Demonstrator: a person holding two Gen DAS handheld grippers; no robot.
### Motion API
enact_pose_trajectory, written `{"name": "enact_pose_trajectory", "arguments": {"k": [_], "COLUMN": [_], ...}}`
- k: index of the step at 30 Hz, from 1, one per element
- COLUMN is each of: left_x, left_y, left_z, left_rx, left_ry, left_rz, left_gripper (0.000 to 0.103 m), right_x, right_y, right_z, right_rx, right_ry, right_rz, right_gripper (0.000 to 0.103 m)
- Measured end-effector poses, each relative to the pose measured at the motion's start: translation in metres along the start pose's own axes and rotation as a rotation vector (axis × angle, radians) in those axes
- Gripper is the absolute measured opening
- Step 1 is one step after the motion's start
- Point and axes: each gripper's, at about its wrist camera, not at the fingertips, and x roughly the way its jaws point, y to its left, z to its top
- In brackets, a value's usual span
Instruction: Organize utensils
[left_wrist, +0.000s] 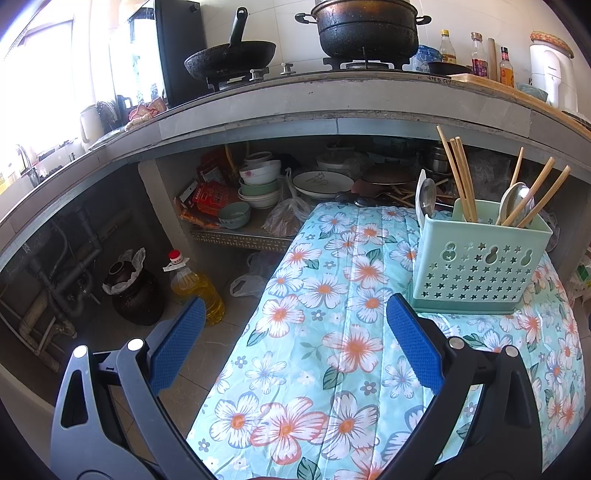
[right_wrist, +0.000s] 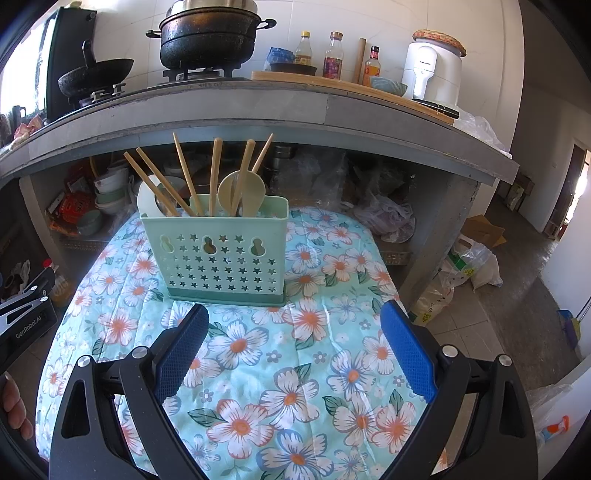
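A mint green utensil caddy (right_wrist: 221, 254) with star holes stands upright on a floral cloth-covered table (right_wrist: 295, 369). It holds several wooden chopsticks (right_wrist: 214, 173) and spoons (right_wrist: 242, 194). It also shows in the left wrist view (left_wrist: 476, 258), with chopsticks (left_wrist: 458, 173) and a metal spoon (left_wrist: 428, 195). My right gripper (right_wrist: 295, 332) is open and empty, just in front of the caddy. My left gripper (left_wrist: 295, 332) is open and empty, over the table's left edge, left of the caddy.
A concrete counter (left_wrist: 295, 99) with a wok (left_wrist: 229, 59), a black pot (right_wrist: 210, 33) and bottles (right_wrist: 332, 55) runs behind. Bowls and plates (left_wrist: 258, 181) fill the shelf below. An oil bottle (left_wrist: 195, 284) and dark jar (left_wrist: 133, 295) stand on the floor at left. Bags (right_wrist: 469, 266) lie at right.
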Motion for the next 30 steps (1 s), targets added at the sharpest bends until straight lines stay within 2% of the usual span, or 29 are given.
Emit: {"name": "enact_pose_trajectory", "arguments": {"k": [30], "left_x": [-0.0004], "left_y": [-0.0013], "left_z": [-0.0002], "left_rx": [-0.004], "left_ry": [0.0], "left_rz": [0.0], "left_gripper": [0.094], "right_x": [0.0004], "right_y": [-0.0005], "right_z": [-0.0024], "right_rx": [0.004], "right_ry": [0.004], "right_rz": [0.002], "right_gripper": [0.091]}}
